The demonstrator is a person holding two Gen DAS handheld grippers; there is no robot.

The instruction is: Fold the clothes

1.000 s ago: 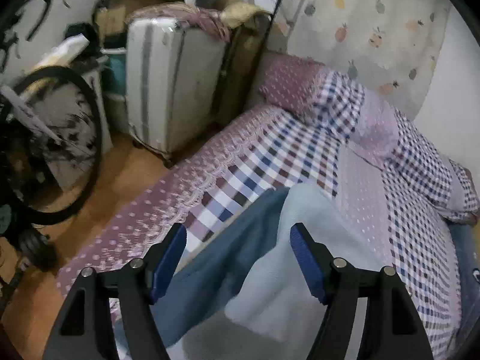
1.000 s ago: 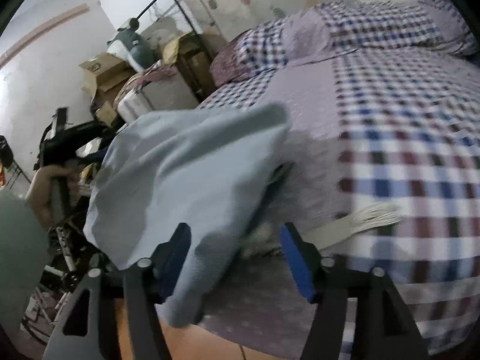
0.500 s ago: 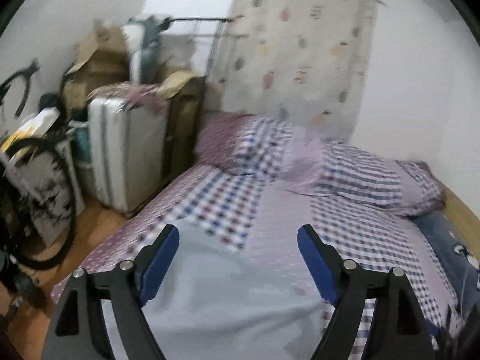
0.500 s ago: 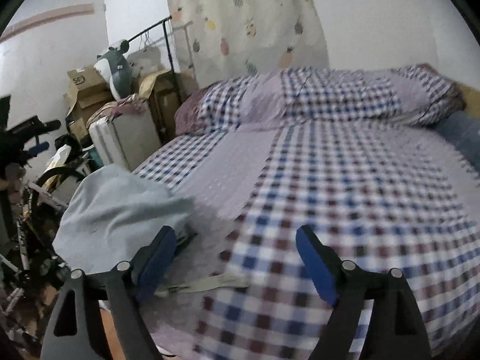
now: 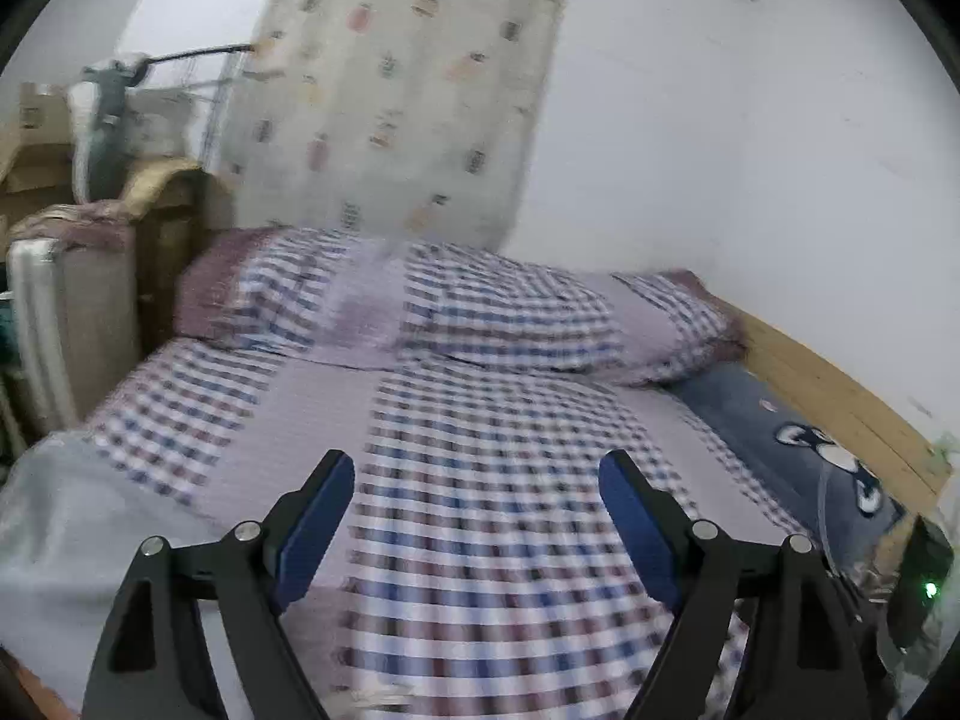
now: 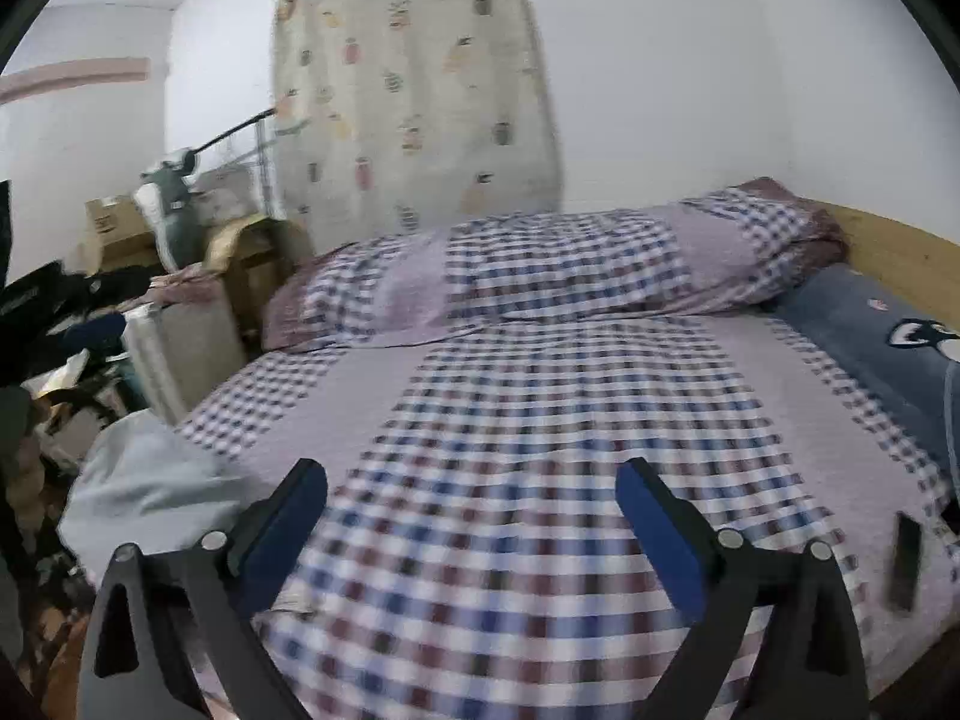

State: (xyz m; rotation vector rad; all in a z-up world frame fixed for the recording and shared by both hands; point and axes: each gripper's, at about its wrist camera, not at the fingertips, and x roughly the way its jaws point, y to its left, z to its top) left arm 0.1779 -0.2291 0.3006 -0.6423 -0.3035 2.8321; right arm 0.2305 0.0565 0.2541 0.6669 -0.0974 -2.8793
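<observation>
A: Why are both grippers empty?

B: The left gripper [image 5: 474,516] and right gripper [image 6: 471,522] hang spread wide over the checked bedspread [image 5: 498,516], probably between grasps. The pale blue garment [image 5: 54,516] lies at the bed's left edge.

A: Any difference between views?

B: Only the right wrist shows a dark, blurred object [image 6: 906,561], maybe a remote.

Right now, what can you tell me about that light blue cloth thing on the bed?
The light blue garment is soft, plain cloth, bunched in a rumpled heap, not spread flat. It lies at the left near corner of the checked bed, partly over the edge. Neither pair of tongs holds it; both are open and empty. Sleeves or collar can't be made out.
</observation>
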